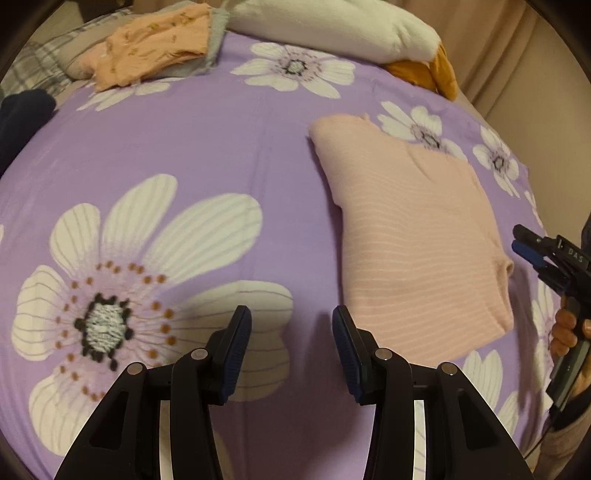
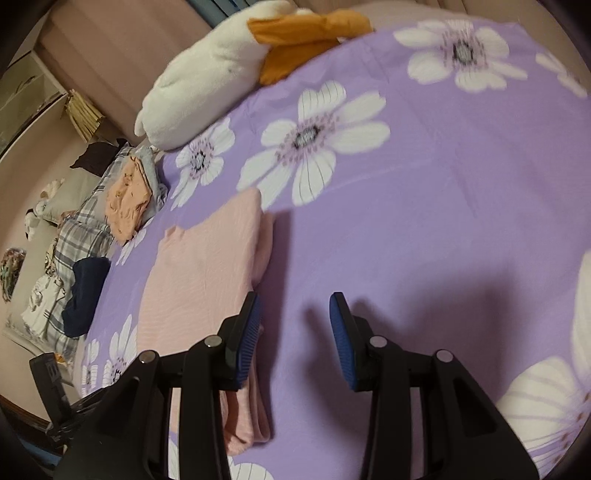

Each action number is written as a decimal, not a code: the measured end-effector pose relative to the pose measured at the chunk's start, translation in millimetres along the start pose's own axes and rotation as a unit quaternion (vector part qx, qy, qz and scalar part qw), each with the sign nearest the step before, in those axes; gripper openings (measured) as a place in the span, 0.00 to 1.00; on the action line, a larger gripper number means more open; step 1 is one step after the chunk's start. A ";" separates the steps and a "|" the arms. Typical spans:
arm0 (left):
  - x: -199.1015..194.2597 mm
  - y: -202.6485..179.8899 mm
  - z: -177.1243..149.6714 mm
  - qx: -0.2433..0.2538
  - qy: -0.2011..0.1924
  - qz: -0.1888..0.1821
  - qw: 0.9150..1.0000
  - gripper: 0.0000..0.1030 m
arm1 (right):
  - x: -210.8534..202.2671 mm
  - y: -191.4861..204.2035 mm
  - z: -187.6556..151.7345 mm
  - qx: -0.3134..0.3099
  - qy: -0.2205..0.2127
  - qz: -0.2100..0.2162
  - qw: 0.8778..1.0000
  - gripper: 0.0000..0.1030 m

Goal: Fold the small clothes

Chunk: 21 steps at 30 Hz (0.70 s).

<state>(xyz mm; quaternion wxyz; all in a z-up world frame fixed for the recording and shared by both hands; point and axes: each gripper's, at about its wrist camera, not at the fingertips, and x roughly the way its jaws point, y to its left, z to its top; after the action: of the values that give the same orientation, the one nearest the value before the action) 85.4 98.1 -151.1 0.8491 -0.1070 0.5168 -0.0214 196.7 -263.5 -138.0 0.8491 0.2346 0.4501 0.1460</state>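
A: Pink garment (image 1: 413,236) — folded into a flat, roughly rectangular packet, lying on the purple flowered bedspread (image 1: 221,155). In the left wrist view it sits right of centre; in the right wrist view it fills the lower left of the frame (image 2: 199,280), its layered folded edges stacked along the right side.

B: And the tools?

A: The left gripper (image 1: 291,350) stands at the bottom centre of its own view, jaws parted, with only bedspread between the blue pads. Its right finger (image 1: 345,343) lies just beside the garment's lower left corner; whether it touches the cloth I cannot tell. The right gripper (image 2: 295,332) is likewise parted and holds nothing — its left finger (image 2: 245,332) overlaps the garment's right edge in the picture, while the right one is over bare purple fabric.

B: Is the right gripper seen from the other side?

A: Yes, at the right edge of the left wrist view (image 1: 532,251), apart from the garment, with a hand (image 1: 565,328) wrapped round its handle.

B: What else lies on the bed?

A: A folded peach garment (image 1: 155,48) on grey cloth at upper left, a white plush toy (image 1: 332,26) with orange parts along the top, a dark navy item (image 2: 86,291) at the bedspread's left border, and plaid fabric (image 2: 81,232) beside it.
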 end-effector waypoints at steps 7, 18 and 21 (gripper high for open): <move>-8.9 -25.8 18.3 0.033 -0.033 -0.028 0.998 0.43 | 7.1 36.5 21.6 -0.061 -0.014 0.021 0.998 0.33; 26.2 -66.7 43.3 0.078 -0.038 -0.049 0.995 0.43 | 74.9 65.0 48.8 -0.105 0.033 0.006 0.994 0.24; 35.0 -64.0 38.5 0.084 -0.026 -0.044 0.995 0.43 | 93.0 54.6 51.7 -0.091 0.055 -0.020 0.994 0.21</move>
<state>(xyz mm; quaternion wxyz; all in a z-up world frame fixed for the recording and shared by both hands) 140.4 36.6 -151.5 0.8664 -0.0585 0.4860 -0.0987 289.1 -188.3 -148.7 0.8435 0.1391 0.4856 0.1824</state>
